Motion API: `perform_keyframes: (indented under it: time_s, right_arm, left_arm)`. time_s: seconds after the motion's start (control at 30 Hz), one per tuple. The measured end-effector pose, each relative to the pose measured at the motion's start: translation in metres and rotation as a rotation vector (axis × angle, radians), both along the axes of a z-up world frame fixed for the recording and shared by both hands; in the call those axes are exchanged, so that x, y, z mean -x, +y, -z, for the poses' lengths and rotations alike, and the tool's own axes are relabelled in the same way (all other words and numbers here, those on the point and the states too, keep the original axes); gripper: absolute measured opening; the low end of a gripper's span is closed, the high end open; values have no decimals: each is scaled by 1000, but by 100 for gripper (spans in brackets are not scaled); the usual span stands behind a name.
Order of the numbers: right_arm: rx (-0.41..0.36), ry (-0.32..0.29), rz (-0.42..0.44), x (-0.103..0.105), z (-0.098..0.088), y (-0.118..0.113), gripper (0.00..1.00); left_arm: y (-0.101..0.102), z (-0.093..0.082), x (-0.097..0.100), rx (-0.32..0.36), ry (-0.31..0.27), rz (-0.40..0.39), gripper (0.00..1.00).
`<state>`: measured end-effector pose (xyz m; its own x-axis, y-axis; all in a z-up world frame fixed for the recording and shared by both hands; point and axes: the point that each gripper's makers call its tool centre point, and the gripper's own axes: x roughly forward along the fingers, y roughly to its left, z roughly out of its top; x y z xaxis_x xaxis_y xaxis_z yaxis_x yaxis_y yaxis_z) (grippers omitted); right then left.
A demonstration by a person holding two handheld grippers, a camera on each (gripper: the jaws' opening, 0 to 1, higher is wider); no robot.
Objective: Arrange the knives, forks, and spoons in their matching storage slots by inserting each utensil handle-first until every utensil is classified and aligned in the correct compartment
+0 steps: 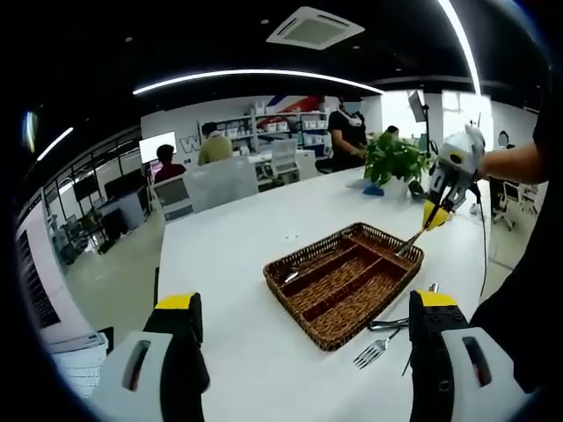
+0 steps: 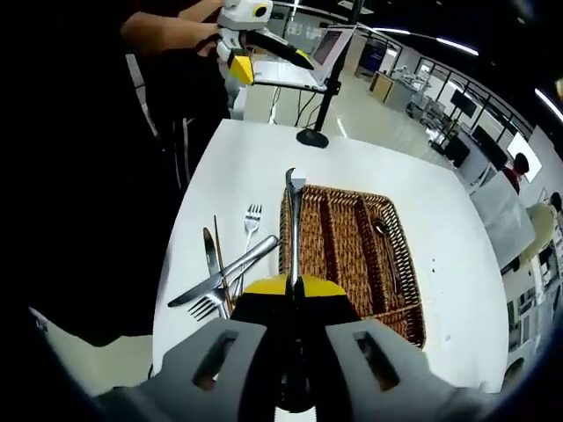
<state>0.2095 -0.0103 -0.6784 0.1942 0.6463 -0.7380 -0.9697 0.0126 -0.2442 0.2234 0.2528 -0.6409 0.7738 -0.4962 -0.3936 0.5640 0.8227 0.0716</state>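
A brown wicker cutlery basket point(image 1: 295, 312) with long compartments lies on the white table. My right gripper point(image 2: 293, 286) is shut on a silver utensil point(image 2: 293, 224), whose free end reaches over the basket's point(image 2: 343, 189) near-left compartment. In the left gripper view the right gripper point(image 1: 453, 176) hangs above the basket's far right corner, with the utensil point(image 1: 412, 239) slanting down to the rim. One spoon point(image 2: 387, 246) lies in another compartment. My left gripper point(image 1: 306, 301) stands open, empty, short of the basket. Loose forks point(image 2: 251, 220) and knives point(image 2: 224, 271) lie on the table beside the basket.
A potted plant point(image 1: 396, 158) stands at the table's far end. A black stand with a round foot point(image 2: 312, 136) sits at another table edge. People sit and stand at desks point(image 1: 215, 145) in the background. A person's dark clothing borders the table point(image 2: 106, 220).
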Motion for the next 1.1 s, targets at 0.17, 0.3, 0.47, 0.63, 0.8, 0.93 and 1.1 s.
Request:
perform_keyframes:
  time_s: [0.17,0.3,0.47,0.63,0.8,0.93,1.1]
  right_arm:
    - [7,-34,-23,-2,-15,4,0]
    - [12,-53,-39,-3,-18,6,0]
    - [23,-58,-38,-6,-17,6,0]
    - [25,-61,-39,-16,-18,6,0]
    - [22,-57,-31,-29,-20,9,0]
    - [26,-51,-25,-43,-21,12,0]
    - [35,-62,-24,-59,-22,14,0]
  left_arm:
    - [-5,4,3,0,16,9,100]
    - [-9,1,4,0,12,10,100]
    - [-12,-3,5,-1,7,11,100]
    - [-15,-4,6,-1,8,13,100]
    - [-20,-3,8,-1,13,22,100]
    - [-17,0,5,1,17,26,100]
    - [-19,-1,5,0,17,26,100]
